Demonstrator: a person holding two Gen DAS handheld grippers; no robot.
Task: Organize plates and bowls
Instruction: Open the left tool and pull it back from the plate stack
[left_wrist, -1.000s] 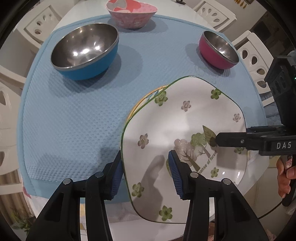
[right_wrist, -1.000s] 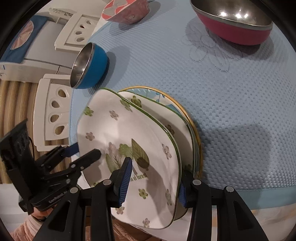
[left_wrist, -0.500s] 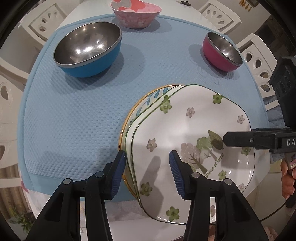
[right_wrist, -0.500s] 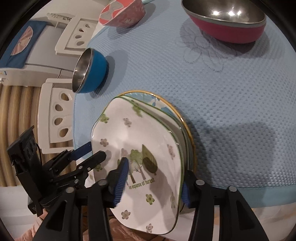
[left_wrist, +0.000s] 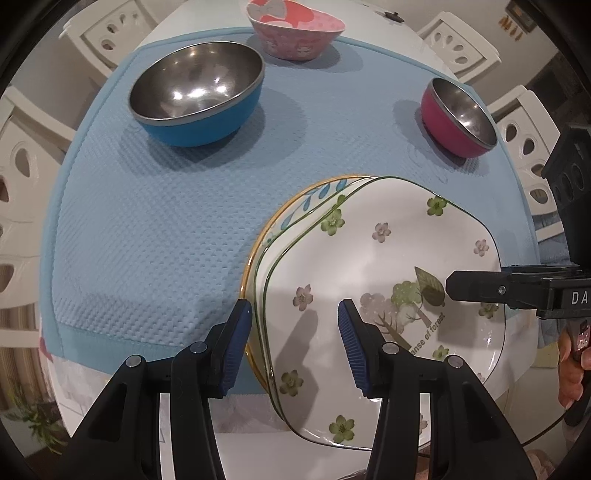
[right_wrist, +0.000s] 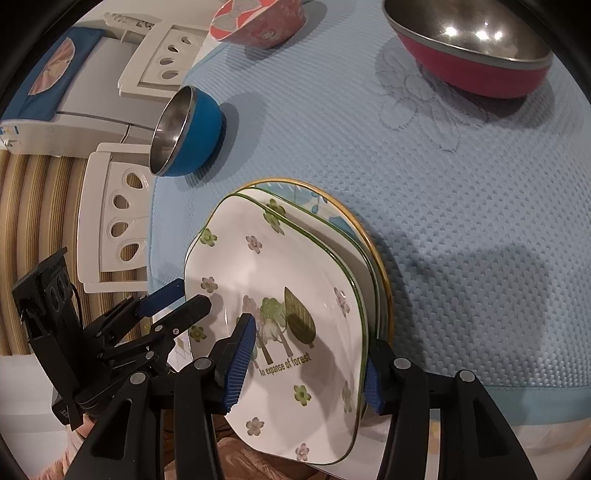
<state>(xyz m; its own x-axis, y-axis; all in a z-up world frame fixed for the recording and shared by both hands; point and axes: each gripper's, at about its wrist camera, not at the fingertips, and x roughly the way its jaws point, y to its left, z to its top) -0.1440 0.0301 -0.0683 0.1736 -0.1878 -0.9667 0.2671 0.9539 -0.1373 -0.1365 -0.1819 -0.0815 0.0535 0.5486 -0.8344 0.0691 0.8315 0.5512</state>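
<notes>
Blue ribbed pads face each other across my left gripper (left_wrist: 293, 341), which I see from the left wrist camera reaching in low over the near edge of the table; its fingers are spread wide, one pad outside the stack's rim and the other over the top plate's face, pinching nothing that I can see. The floral plate (left_wrist: 373, 280), white with a thin green rim, small blossoms and a tree motif, lies on top of another green-rimmed plate and a gold-rimmed plate (left_wrist: 295, 210), the stack sitting at the near right of the blue mat (left_wrist: 155, 236) and overhanging its edge. Beyond it stand a blue steel bowl (left_wrist: 197, 92), a pink patterned bowl (left_wrist: 295, 35) and a magenta steel bowl (left_wrist: 460, 116), well apart. The right gripper (left_wrist: 480, 290) pokes in from the right over the plate. From the right wrist camera, my right gripper (right_wrist: 306, 360) straddles the stack's edge, its fingers set apart, one pad above the floral plate (right_wrist: 280, 266) and one beside the rims; whether they touch I cannot tell. The left gripper (right_wrist: 173, 301) sits at the plate's far side, also parted.
</notes>
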